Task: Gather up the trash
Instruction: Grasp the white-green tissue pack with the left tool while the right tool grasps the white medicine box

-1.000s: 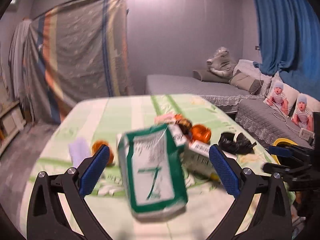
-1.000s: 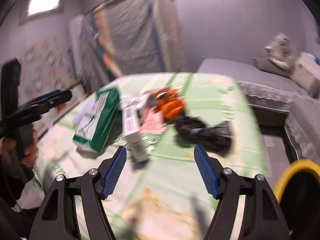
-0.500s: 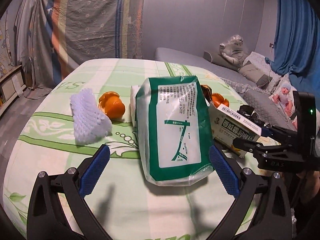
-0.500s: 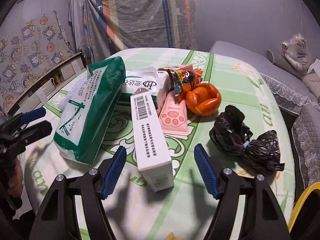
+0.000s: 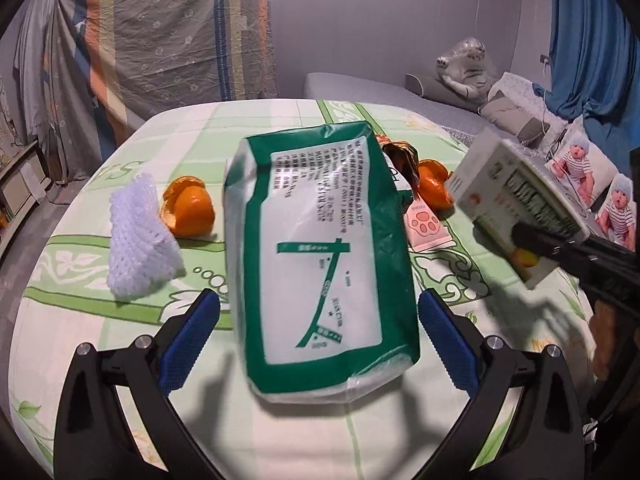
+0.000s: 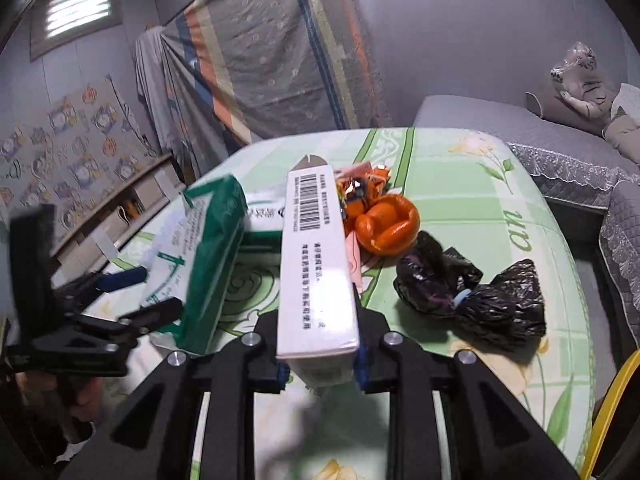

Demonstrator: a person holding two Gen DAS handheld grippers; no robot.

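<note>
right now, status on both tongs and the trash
Right tongs shut on white box, lifted. Left tongs open around green tissue pack. Black bags, peel remain.

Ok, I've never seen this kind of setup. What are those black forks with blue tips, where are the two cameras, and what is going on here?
No robot here: a person holds a hand-held two-finger tool in each hand, each with a fisheye camera looking along its fingers.

The left wrist view shows the left tool open, its blue pads on either side of a green and white pack lying on the table. Beside it lie a white foam net, orange peel and a pink paw-print packet.

The right wrist view shows the right tool shut on a white carton with a barcode, lifted off the table. Beyond it are more orange peel and two black bags. A yellow rim shows at the right edge; what it belongs to I cannot tell.
</note>
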